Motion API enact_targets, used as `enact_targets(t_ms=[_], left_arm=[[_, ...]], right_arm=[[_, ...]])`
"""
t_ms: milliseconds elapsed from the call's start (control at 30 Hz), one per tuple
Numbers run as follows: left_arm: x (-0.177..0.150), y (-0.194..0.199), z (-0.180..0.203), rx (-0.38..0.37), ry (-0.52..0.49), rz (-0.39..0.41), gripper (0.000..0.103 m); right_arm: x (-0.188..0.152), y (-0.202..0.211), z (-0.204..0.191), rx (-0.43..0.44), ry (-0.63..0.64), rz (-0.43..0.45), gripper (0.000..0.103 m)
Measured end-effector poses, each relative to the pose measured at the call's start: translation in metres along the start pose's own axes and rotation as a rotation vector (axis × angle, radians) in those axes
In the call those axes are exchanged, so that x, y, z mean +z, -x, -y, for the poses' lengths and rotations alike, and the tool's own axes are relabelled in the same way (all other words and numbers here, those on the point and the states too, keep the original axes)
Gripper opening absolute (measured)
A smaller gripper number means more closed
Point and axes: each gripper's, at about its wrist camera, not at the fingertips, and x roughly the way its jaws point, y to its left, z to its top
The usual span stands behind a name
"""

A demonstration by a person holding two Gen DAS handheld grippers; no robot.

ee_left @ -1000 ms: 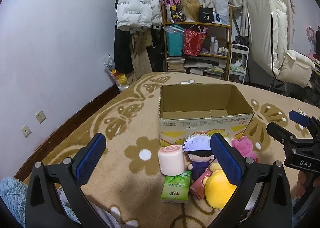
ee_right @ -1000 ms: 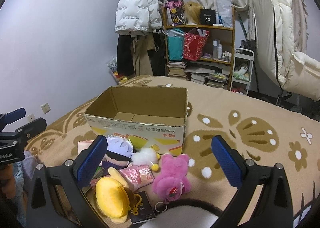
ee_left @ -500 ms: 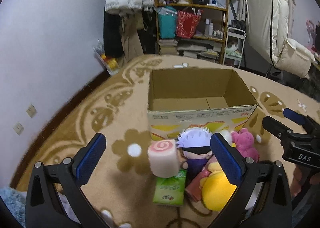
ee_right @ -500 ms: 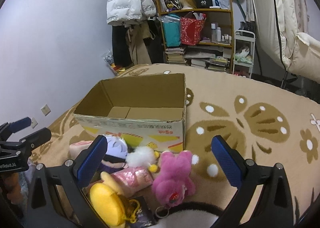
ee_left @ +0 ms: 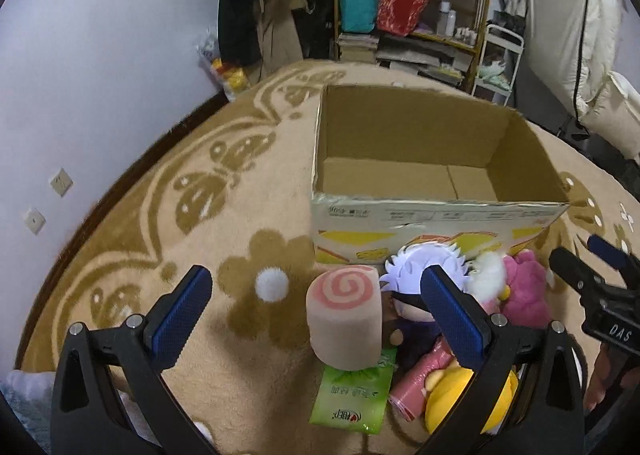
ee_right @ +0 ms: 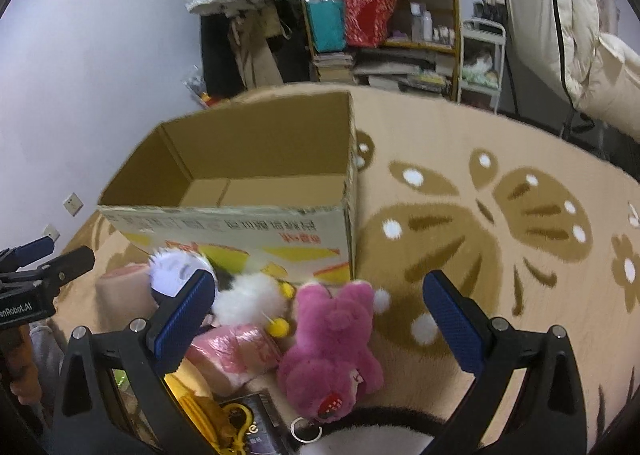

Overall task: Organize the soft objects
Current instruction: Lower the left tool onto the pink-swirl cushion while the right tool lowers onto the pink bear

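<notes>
Both views are tipping down and closing on the toy pile compared with a second ago, so the box point(ee_left: 436, 211) is filling the middle of each frame. I am holding the left hand-held gripper point(ee_left: 316, 309) wide and empty around the swirl roll point(ee_left: 344, 319), low centre of its view. The right hand-held gripper point(ee_right: 320, 309) is also wide and empty, framing the pink bear point(ee_right: 334, 347) at lower centre. The toys are lying packed together on the rug point(ee_left: 224, 215), touching the box front. I am judging the risk as this: closing on the roll may snag the doll point(ee_left: 416, 279) or drag the green packet point(ee_left: 352, 391) beneath it, and both grippers working one tight pile could collide.
</notes>
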Motion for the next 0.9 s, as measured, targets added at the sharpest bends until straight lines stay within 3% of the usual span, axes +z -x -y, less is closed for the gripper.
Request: enact_targets(t_ms=[200, 633, 767, 900], left_arm=[[-0.002, -0.03, -0.004, 0.024, 0.03, -0.087, 0.103], [-0.008, -0.061, -0.011, -0.02, 0.056, -0.206, 0.103], [-0.012, -0.068, -0.01, -0.046, 0.071, -0.247, 0.103], [-0.014, -0.068, -0.007, -0.029, 0.048, -0.239, 0.103]], right_arm=[[-0.009, -0.017, 0.007, -0.017, -0.017, -0.052, 0.103], [-0.024, -0.045, 0.026, -0.031, -0.101, -0.194, 0.081], [-0.03, -0.048, 0.022, -0.025, -0.092, -0.226, 0.079], [-0.036, -0.056, 0.016, -0.011, -0.072, -0.277, 0.064]])
